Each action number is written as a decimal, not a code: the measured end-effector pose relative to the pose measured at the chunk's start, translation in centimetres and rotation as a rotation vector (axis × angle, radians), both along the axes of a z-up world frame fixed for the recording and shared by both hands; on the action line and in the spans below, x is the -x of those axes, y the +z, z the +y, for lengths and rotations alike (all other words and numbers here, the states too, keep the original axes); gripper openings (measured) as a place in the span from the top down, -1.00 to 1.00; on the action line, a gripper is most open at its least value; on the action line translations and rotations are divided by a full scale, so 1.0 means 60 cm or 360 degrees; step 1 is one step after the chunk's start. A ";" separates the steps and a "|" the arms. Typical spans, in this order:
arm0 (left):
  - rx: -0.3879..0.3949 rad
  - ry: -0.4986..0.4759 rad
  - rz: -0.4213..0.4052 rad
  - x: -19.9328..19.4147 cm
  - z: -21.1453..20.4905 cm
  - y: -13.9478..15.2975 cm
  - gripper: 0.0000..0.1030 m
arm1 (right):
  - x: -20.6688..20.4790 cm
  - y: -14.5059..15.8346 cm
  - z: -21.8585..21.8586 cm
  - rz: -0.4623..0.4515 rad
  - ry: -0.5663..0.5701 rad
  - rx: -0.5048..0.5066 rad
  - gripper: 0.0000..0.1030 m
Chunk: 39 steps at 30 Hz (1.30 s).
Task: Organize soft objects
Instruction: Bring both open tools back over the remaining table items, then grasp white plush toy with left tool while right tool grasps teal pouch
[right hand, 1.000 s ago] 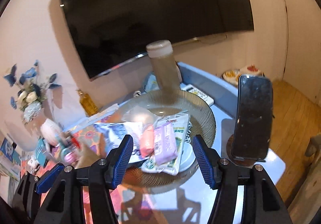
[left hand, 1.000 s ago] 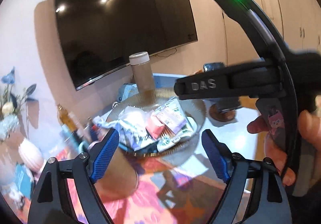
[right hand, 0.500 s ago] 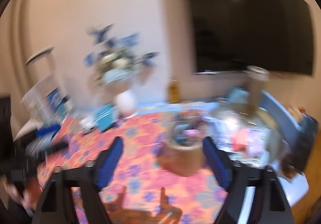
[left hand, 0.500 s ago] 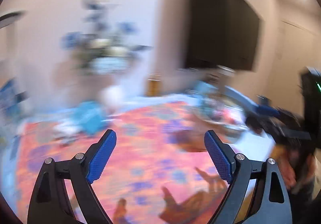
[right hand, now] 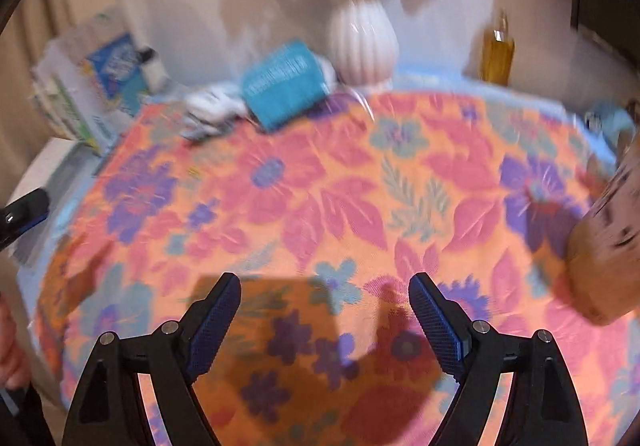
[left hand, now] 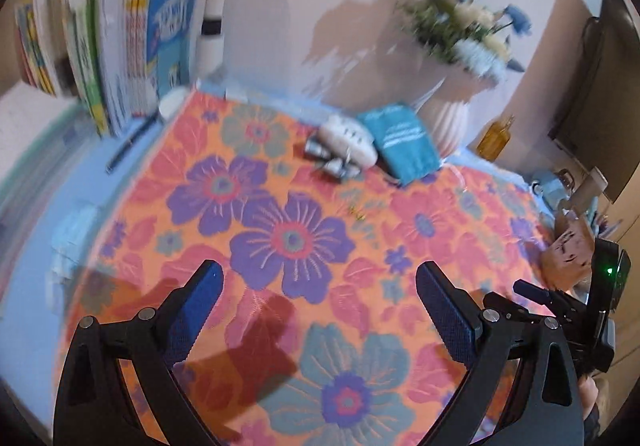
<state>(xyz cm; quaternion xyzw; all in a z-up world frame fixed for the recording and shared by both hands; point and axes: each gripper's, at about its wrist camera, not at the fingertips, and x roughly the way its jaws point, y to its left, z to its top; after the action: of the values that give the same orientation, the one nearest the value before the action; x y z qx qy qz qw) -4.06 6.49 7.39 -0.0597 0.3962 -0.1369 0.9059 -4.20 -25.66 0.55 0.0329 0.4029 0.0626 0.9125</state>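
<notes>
Nearest in the left wrist view, the left gripper is seen with its jaws spread wide and nothing between them; they have just been opening further. Its fingers are black and angular, faced with blue, finely ribbed pads. In the right wrist view the right gripper is likewise held wide apart and empty, its jaws having opened within the last second.

Beneath both grippers a woven floral cloth is spread flat, orange with large purple, pink and teal flowers and a raised textile grain. Dark shadows of the grippers are cast on its near part.

At the right edge of the right wrist view a brown, rounded container is seen on the cloth, blurred; what it is made of cannot be told.

Far on the cloth, the soft objects are found: a teal, flat rectangular pack printed with white lines, leaning against a white ribbed vase, and just left of it a white oval pouch with small silvery wrapped pieces touching it.

Beyond, blue and white flowers are held in the vase, an amber glass bottle stands to the right, and upright books are ranged at the far left.
</notes>
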 end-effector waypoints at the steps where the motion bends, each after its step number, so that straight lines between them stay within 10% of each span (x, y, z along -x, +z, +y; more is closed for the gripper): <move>1: 0.0012 -0.0003 0.0018 -0.008 0.001 -0.014 -0.88 | -0.005 -0.011 0.002 0.0009 -0.0010 0.0018 -0.65; 15: -0.0128 -0.0019 0.0176 -0.042 -0.019 -0.093 -0.88 | -0.017 -0.022 0.026 0.0028 0.0010 0.0172 -0.81; 24: -0.0533 0.0122 -0.0111 0.035 0.090 0.019 -0.88 | -0.014 -0.023 0.023 0.0022 0.0004 0.0148 -0.83; 31: -0.0487 0.0160 -0.0221 -0.016 0.109 0.143 -0.88 | -0.053 -0.004 0.043 0.0208 0.0096 0.0133 -0.87; 39: -0.0209 -0.0242 -0.0120 -0.202 -0.079 0.041 -0.91 | -0.202 0.063 0.041 -0.0001 0.0049 -0.0095 -0.69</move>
<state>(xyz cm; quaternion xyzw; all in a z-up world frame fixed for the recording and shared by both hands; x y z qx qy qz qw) 8.04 1.73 9.83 0.0352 0.3735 -0.1811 0.9091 7.92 -23.19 4.33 0.0538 0.4012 0.0887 0.9101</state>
